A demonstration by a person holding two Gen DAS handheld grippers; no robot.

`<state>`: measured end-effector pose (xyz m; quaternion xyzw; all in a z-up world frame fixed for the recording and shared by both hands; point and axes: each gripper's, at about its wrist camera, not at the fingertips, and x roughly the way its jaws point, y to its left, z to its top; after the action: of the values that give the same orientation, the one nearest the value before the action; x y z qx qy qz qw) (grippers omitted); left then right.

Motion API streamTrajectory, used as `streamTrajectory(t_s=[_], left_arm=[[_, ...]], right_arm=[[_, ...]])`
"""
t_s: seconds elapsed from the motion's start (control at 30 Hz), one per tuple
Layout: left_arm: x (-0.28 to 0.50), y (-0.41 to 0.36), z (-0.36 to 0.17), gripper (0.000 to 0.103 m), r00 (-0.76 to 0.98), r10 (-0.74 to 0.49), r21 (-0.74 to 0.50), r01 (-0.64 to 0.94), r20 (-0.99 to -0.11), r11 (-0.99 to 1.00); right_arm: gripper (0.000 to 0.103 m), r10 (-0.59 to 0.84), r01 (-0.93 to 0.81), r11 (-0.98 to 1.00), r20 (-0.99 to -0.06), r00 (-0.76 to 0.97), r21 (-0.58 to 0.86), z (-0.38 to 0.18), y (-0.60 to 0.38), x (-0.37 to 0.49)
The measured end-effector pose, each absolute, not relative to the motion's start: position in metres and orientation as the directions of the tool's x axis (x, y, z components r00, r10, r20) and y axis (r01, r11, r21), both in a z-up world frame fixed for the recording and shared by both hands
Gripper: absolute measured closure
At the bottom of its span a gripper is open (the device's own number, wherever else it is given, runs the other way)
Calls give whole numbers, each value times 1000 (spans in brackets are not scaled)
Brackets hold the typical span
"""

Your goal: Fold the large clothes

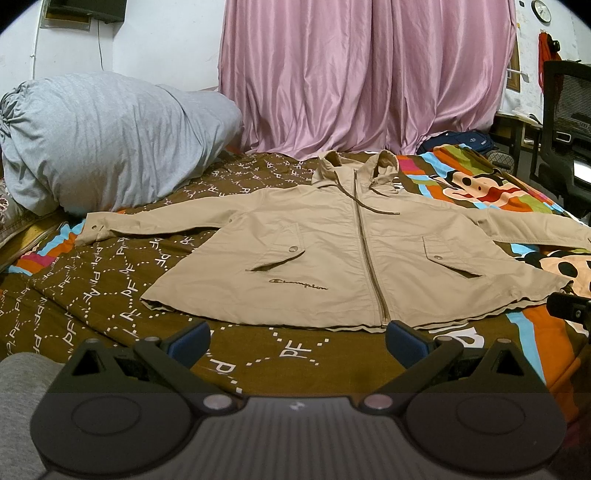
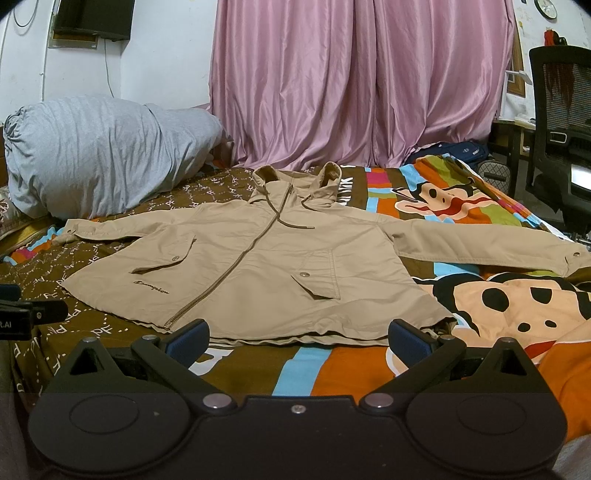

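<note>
Left gripper (image 1: 297, 338) is spread wide, blue pads (image 1: 190, 336) far apart with nothing between them, hovering low over the bedspread (image 1: 92, 280) just short of the hem. Straight ahead of it lies one tan hooded jacket (image 1: 332, 251), front up, zipped closed, the zipper pull (image 1: 384, 317) sitting at the hem just inside the gripper's right-hand pad. Over on the other side, the right gripper (image 2: 297, 338) is released too, fingers splayed and gripping nothing, and the jacket's (image 2: 266, 266) hem runs just beyond its fingertips, stretching across the whole gap.

The jacket is laid flat in the middle of the bed, hood (image 1: 354, 164) pointing away toward the curtain, both sleeves stretched out sideways: one reaching left toward the pillow, one running right across the cartoon print. Count it up: one jacket, two sleeves, two flap pockets each with one snap, one drawcord (image 1: 376, 206) trailing beside the zipper, one embroidered logo (image 1: 299, 284) low on the left panel.

Further out, one large grey pillow (image 1: 107, 140) sits at the far left of the bed, touching the sleeve's end or nearly so. Behind hangs a pink curtain (image 1: 365, 74). One black mesh chair (image 2: 561, 122) stands at the right edge, one wall clock (image 1: 542, 10) above.
</note>
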<state>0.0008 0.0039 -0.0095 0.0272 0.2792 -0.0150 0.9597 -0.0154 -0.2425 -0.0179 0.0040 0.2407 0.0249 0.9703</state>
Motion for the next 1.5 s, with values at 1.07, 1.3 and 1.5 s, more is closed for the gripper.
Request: streamTrajectory(t_s=[1.07, 1.3, 1.5], left_arm=[[113, -47, -34, 0, 773, 19, 60, 25, -635, 998], [133, -51, -46, 0, 753, -7, 36, 40, -658, 999], [156, -42, -49, 0, 750, 13, 34, 13, -661, 999]], right_arm=[[7, -374, 496, 853, -477, 796, 159, 13, -536, 99], [20, -450, 663, 689, -544, 708, 293, -10, -629, 115], [43, -456, 736, 579, -610, 648, 350, -30, -664, 136]])
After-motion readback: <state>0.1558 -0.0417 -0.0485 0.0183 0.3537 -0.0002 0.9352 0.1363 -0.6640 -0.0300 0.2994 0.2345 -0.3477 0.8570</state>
